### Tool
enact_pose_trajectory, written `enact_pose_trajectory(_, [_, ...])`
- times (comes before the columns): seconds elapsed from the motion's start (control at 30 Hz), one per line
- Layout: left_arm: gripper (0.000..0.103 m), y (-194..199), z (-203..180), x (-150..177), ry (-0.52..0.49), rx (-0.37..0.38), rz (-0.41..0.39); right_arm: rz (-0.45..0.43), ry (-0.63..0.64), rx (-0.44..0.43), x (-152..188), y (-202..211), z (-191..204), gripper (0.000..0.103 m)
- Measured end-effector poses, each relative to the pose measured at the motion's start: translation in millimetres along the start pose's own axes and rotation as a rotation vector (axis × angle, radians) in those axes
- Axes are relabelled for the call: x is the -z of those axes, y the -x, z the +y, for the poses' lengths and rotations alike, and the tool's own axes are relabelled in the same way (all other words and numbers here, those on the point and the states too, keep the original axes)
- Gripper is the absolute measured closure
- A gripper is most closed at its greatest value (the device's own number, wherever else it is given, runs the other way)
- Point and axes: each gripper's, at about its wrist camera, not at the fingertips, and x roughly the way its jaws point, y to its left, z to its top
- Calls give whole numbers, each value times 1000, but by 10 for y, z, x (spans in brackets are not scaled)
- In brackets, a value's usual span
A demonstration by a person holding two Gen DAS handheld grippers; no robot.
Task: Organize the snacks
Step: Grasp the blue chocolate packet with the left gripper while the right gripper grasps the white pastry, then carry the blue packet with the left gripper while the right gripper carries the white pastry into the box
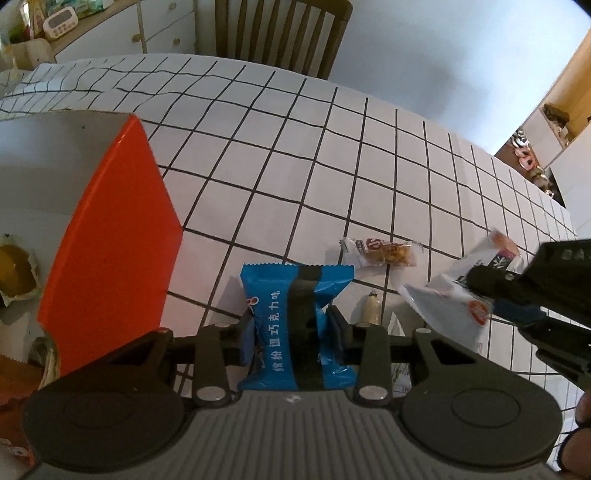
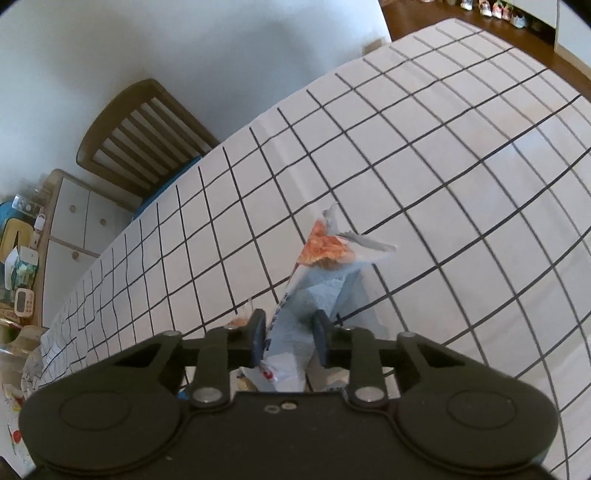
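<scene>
My left gripper (image 1: 291,328) is shut on a blue snack packet (image 1: 271,314) with white lettering, held above the checked tablecloth (image 1: 295,155). My right gripper (image 2: 290,338) is shut on a white and orange snack packet (image 2: 325,254), lifted off the table; that gripper and its packet (image 1: 450,295) also show at the right of the left wrist view. A small clear-wrapped snack (image 1: 382,251) lies on the cloth beyond the blue packet. An orange and grey box (image 1: 110,240) stands at the left.
A small pale object (image 1: 371,308) lies on the cloth near the left gripper. A wooden chair (image 1: 284,29) stands at the far table edge, with white drawers (image 1: 122,33) behind. More wrapped items (image 1: 14,273) sit at the far left.
</scene>
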Motion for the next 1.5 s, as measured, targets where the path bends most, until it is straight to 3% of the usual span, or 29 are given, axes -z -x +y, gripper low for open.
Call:
enact_pose_trajectory(0.07, [66, 27, 7, 7, -1, 3, 0, -7, 1, -11, -4, 37, -25, 94])
enact_pose_trajectory(0.37, [66, 327, -20, 80, -14, 56, -6, -33, 66, -34, 39, 319, -97, 96])
enact_pose_trajectory(0.83, [66, 993, 48, 330, -81, 152, -8, -42, 231, -139, 349, 1134, -96, 97])
enact_pose_trajectory(1.2, [66, 1459, 441, 445, -96, 182, -32, -31, 359, -201, 713, 1604, 202, 97])
enact_pose_trajectory(1.5, [66, 1715, 888, 442, -102, 184, -52, -18, 473, -224, 1047, 1744, 583, 97])
